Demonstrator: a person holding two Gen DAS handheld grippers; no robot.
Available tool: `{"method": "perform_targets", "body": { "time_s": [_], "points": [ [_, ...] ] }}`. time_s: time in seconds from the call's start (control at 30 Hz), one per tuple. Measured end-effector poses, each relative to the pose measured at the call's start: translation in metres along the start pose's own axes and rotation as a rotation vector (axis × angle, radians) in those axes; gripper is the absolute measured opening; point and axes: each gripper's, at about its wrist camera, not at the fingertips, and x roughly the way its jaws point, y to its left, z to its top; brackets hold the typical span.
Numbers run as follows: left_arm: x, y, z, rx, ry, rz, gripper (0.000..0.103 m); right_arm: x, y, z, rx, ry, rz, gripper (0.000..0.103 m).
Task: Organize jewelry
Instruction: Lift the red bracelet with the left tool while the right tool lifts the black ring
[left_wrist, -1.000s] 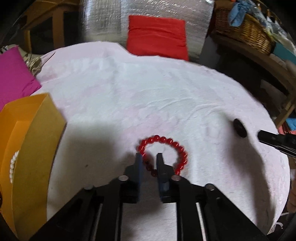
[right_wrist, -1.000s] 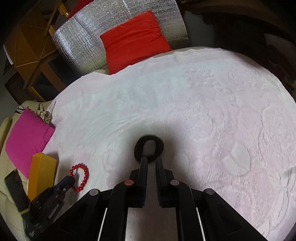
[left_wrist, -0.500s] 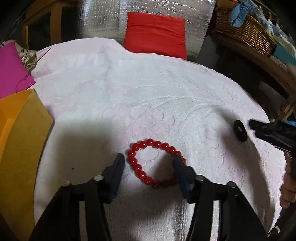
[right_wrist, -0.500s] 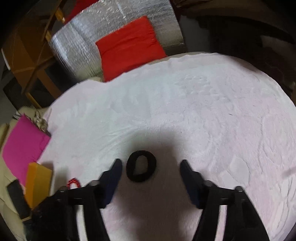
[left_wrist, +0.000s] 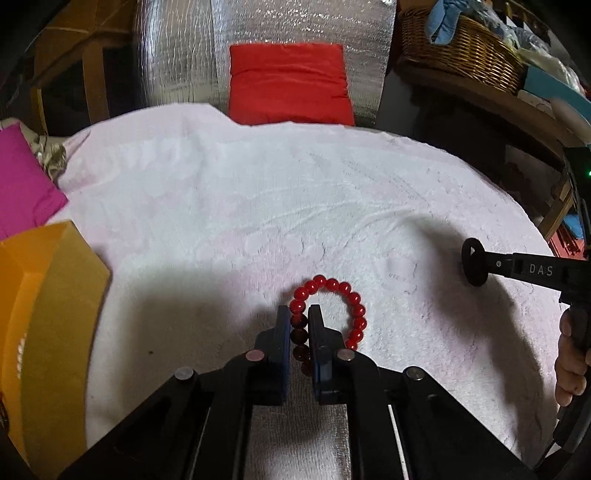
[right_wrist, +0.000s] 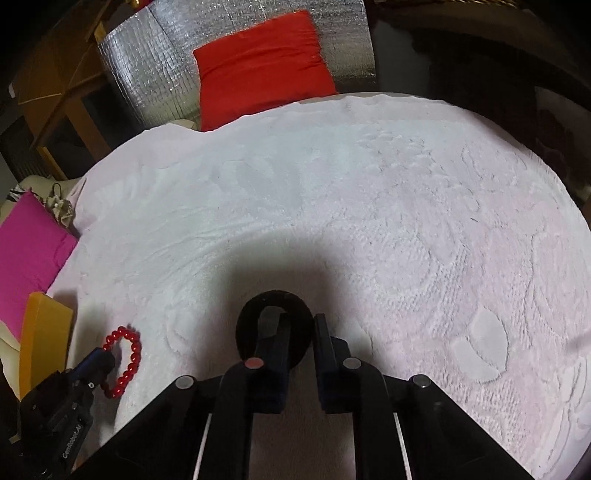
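From my remote seat, an orange box (left_wrist: 55, 332) sits at the left edge of the white textured cloth (left_wrist: 258, 192), a strand of pale beads just visible inside it, with a magenta cushion (left_wrist: 22, 184) beyond it; nothing lies between the 2 grippers on the cloth. A red cushion (left_wrist: 288, 88) leans on silver foil sheeting (left_wrist: 177, 55) behind the table, and a wicker basket (left_wrist: 458, 51) rests on a wooden shelf to the right. My left gripper (left_wrist: 295, 314) is low over the cloth, its 2 fingers drawn narrow and pinching the near side of the red bead bracelet (left_wrist: 332, 295), which lies on the cloth just ahead. My right gripper (right_wrist: 301, 321), gripped by a bare hand (left_wrist: 570, 365), has closed on the rim of the black ring (right_wrist: 251, 325), 1 finger through its hole, holding it on edge near the right side of the table
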Motion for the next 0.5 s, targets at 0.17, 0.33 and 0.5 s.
{"method": "perform_targets", "body": {
  "time_s": [0.17, 0.33, 0.5],
  "points": [
    [-0.014, -0.006, 0.003, 0.030, -0.032, 0.027, 0.010, -0.009, -0.001, -0.001, 0.007, -0.013, 0.020, 0.012],
    [-0.025, -0.009, 0.006, 0.045, -0.052, 0.044, 0.010, -0.016, 0.002, -0.003, -0.002, -0.023, 0.033, 0.012],
    [-0.034, -0.011, 0.006, 0.046, -0.060, 0.055, 0.010, -0.021, 0.004, -0.005, -0.004, -0.033, 0.047, 0.012]
  ]
}}
